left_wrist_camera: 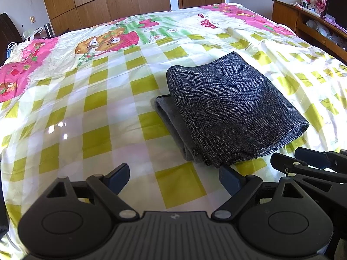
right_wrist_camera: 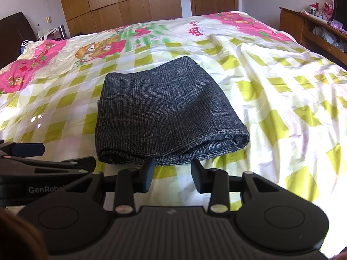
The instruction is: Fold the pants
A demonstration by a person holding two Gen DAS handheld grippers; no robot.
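1. Dark grey checked pants (right_wrist_camera: 167,112), folded into a compact stack, lying on the checked bedsheet (right_wrist_camera: 282,99) near the middle of the bed.
2. Long axis running from the near side toward the wardrobe (right_wrist_camera: 121,2), slightly angled; rolled fold edge facing the near-right, thick and rounded.
3. In the left wrist view, same pants (left_wrist_camera: 229,108) with a lighter grey layer peeking out along the left side, just under the top fold.
4. Left gripper (left_wrist_camera: 173,177) hovering over bare sheet at the stack's near-left corner, jaws spread wide, nothing between them; right finger tip just beside the pants' near edge, contact impossible to judge.
5. Right gripper (right_wrist_camera: 172,173) just short of the near edge of the stack, jaws partly open, empty, only sheet showing in the gap.
6. Both grippers side by side, close together.
7. Plenty of open sheet left, right and beyond the stack; wrinkles on the right half; wooden shelf (right_wrist_camera: 314,28) along the far right, well apart.
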